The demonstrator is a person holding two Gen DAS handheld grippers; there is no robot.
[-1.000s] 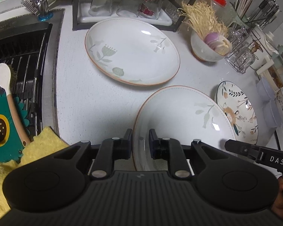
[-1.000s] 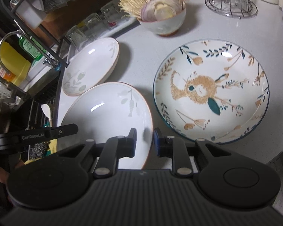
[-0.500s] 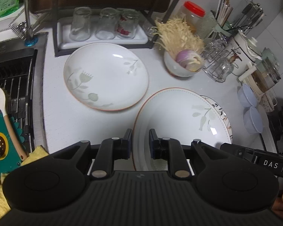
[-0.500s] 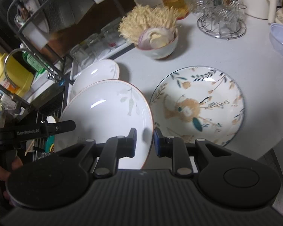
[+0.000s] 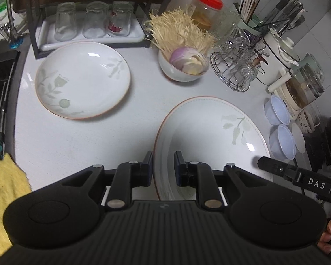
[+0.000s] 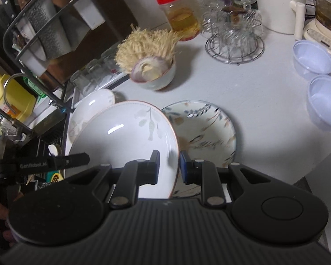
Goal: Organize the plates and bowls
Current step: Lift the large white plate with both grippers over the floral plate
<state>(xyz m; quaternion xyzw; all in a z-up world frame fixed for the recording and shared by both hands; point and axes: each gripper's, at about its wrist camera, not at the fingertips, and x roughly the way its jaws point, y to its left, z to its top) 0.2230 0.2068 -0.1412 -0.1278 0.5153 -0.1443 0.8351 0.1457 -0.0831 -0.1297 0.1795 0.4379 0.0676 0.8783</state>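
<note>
Both grippers hold one white plate with an orange rim (image 5: 211,132) above the counter. My left gripper (image 5: 163,165) is shut on its left rim, my right gripper (image 6: 169,166) is shut on its right rim. In the right wrist view this held plate (image 6: 125,132) hangs tilted and partly covers a floral plate with blue and tan leaves (image 6: 207,128) lying on the counter beneath it. A second white plate with green leaf print (image 5: 82,79) lies flat on the counter to the left, seen again behind the held plate (image 6: 92,101).
A white bowl of onion and enoki (image 5: 183,64) stands behind the plates. Upturned glasses on a tray (image 5: 92,22), a wire glass rack (image 5: 234,75) and clear plastic bowls (image 5: 280,123) line the back and right. The sink (image 5: 0,84) with a yellow cloth (image 5: 6,190) lies left.
Both grippers have lifted the white plate off the counter and carried it right, so that it now hangs over the floral plate. The counter looks further below.
</note>
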